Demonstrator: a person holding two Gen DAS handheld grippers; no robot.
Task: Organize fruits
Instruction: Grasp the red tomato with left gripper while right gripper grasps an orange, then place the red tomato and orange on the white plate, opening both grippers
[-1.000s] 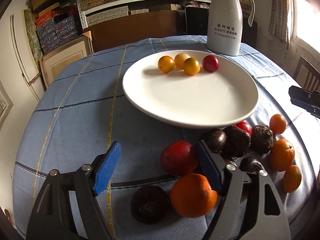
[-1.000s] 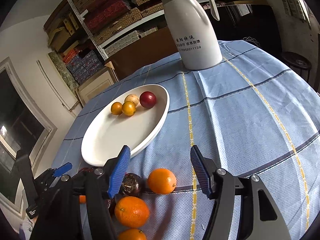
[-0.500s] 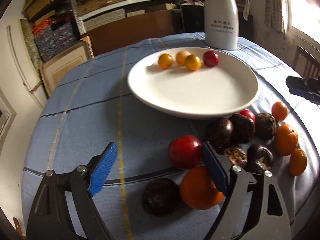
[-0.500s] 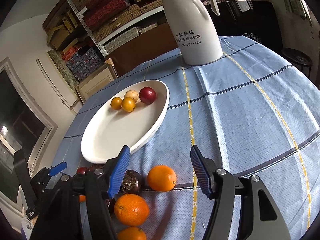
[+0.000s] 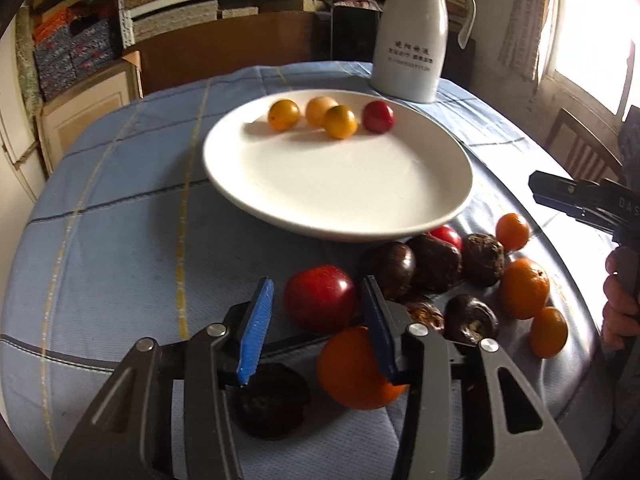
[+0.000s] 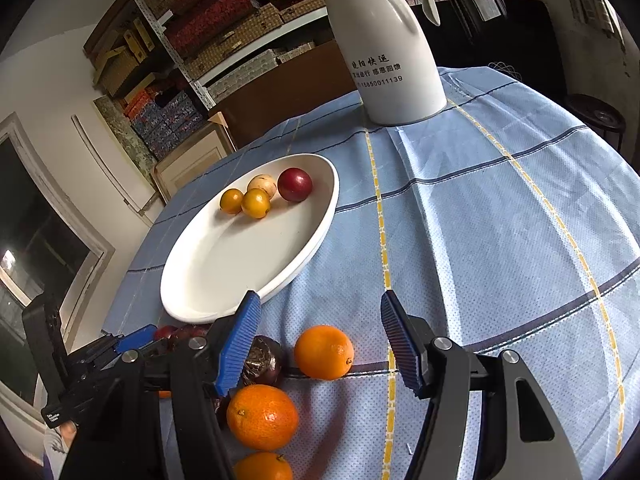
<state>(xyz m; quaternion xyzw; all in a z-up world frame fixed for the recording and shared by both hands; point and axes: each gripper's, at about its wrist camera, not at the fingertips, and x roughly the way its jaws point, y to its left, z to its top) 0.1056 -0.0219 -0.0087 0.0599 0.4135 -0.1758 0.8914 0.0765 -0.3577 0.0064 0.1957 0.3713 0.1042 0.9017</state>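
Left gripper [image 5: 316, 332] hangs low over the near fruit pile; its jaws have just been closing and now stand narrow, with the red fruit [image 5: 320, 298] lying between the blue pads. Pads do not seem to press it yet: a gap shows on the left side, so nothing is held. Right pad sits above the big orange [image 5: 354, 368], and a dark fruit [image 5: 270, 400] lies under the left finger.

Right gripper [image 6: 320, 336] is about half open and empty, poised over two oranges [image 6: 324, 352] and a dark fruit [image 6: 262, 360] on the cloth [image 6: 500, 240].

Beyond the left gripper, more dark fruits [image 5: 436, 264] and small oranges [image 5: 524, 288] crowd against the plate [image 5: 340, 192] edge. On the plate's far side sit three yellow fruits [image 5: 340, 121] and one red one [image 5: 379, 117]. A white jug [image 5: 412, 36] stands behind.

Risks, as judged:
- Red fruit is round and smooth; an off-centre pinch could squirt it out toward the plate or the cloth's edge.
- Right finger crowds the big orange; closing further may shove it and set neighbours rolling.
- Lifting through the pile could knock loose fruit off the table.
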